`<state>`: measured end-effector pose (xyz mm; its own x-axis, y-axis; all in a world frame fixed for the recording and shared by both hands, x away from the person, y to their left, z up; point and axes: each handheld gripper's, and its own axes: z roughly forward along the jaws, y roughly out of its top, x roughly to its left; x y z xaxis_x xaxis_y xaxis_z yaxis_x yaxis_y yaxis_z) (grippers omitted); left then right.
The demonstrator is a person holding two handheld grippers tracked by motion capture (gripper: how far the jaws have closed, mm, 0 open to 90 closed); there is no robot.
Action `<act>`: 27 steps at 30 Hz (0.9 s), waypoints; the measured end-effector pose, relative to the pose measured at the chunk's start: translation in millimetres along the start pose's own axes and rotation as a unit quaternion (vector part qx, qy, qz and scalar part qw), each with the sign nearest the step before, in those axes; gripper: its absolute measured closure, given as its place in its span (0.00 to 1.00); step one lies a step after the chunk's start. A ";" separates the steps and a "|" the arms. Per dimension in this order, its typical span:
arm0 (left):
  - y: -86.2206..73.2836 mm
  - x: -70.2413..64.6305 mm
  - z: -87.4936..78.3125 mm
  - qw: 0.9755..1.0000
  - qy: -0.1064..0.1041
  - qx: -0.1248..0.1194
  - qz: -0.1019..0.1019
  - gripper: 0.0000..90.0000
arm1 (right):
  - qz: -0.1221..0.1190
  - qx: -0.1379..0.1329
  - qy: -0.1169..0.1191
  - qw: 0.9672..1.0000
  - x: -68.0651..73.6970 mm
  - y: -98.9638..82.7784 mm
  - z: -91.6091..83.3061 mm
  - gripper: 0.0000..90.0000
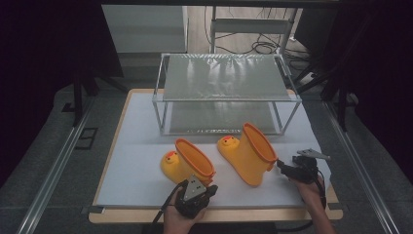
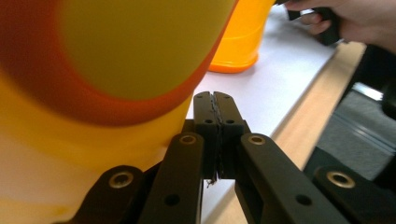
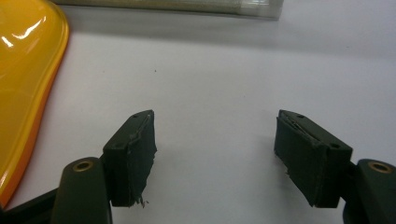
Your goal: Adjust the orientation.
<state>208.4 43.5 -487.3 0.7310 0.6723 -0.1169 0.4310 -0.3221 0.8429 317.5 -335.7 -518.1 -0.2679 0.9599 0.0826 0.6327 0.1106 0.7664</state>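
- Standing on a white sheet [image 1: 141, 146] that covers the wooden worktop [image 1: 117, 217], two yellow rubber boots with orange rims face left, each with a small duck face on the toe.
- Left boot [image 1: 187, 163] sits near the front edge of the sheet, just ahead of the left gripper [image 1: 210, 191]; in the left gripper view its orange rim [image 2: 140, 109] and yellow shaft loom blurred, just beside the black jaws.
- Left gripper's jaws are clenched together with nothing between them, the two pads meeting flat in the left gripper view [image 2: 215, 109]; whether they touch the boot cannot be told.
- Right boot [image 1: 248, 156] stands upright to the right of the first, its heel end turned toward the right gripper [image 1: 280, 165].
- Right gripper's jaws stand released and wide apart over bare white sheet in the right gripper view [image 3: 217, 154], with the boot's glossy yellow side [image 3: 23, 74] at the left edge, clear of the pads.
- Behind both boots stands a metal-framed rack [image 1: 226, 92] with two grey shelves, one above the other, at the far side of the sheet.
- No brand, label or readable writing shows on the boots, the rack or the grippers; the duck faces are the only markings.
- A hand grips each tool from the near edge of the worktop, cables trailing from both.
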 end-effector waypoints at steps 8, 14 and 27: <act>-4.4 6.0 -10.7 1.000 0.007 0.000 0.006 1.00 | 0.003 -0.001 -0.002 1.000 -1.0 -0.6 -0.9 0.33; -17.9 27.6 -38.6 1.000 0.012 -0.002 -0.019 1.00 | 0.003 0.000 -0.001 1.000 -1.6 -0.7 -0.9 0.33; -52.0 76.1 -99.0 0.996 0.040 -0.017 -0.081 1.00 | 0.005 0.004 0.000 1.000 -2.2 -0.4 -0.3 0.33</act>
<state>189.2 177.4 -488.1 0.6082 0.7653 -0.2110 0.5206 -0.1838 0.8338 317.6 -337.9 -518.4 -0.2621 0.9609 0.0895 0.6411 0.1040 0.7604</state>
